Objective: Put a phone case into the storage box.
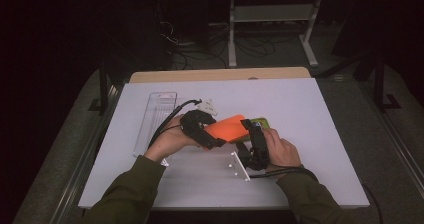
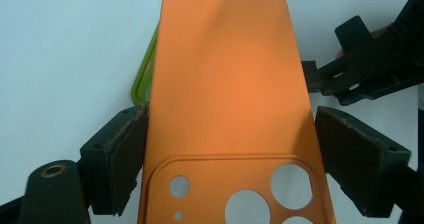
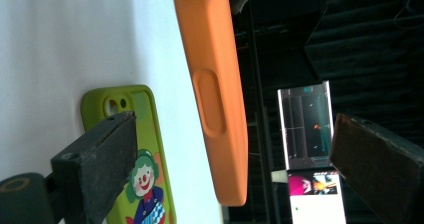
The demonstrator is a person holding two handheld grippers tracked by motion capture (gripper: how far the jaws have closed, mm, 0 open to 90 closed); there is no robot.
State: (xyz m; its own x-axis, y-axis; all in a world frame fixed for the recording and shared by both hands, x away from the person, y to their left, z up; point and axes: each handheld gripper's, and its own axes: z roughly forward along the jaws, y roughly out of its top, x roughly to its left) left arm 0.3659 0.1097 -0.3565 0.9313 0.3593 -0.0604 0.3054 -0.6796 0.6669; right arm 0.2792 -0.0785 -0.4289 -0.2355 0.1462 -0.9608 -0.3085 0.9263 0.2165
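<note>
The left gripper [image 2: 230, 159] pinched the orange phone case [image 2: 225, 94] by its edges, lifted over the green clown phone case [image 3: 142, 174] mid-table, while the right gripper [image 3: 235, 159] gaped around it — a slim hold that could slip or buckle.

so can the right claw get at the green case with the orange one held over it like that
Probably yes. The right claw is open and one jaw already sits against the green case on the table. The orange case, clamped in the left claw, hangs between the jaws, so closing would catch it first.
</note>
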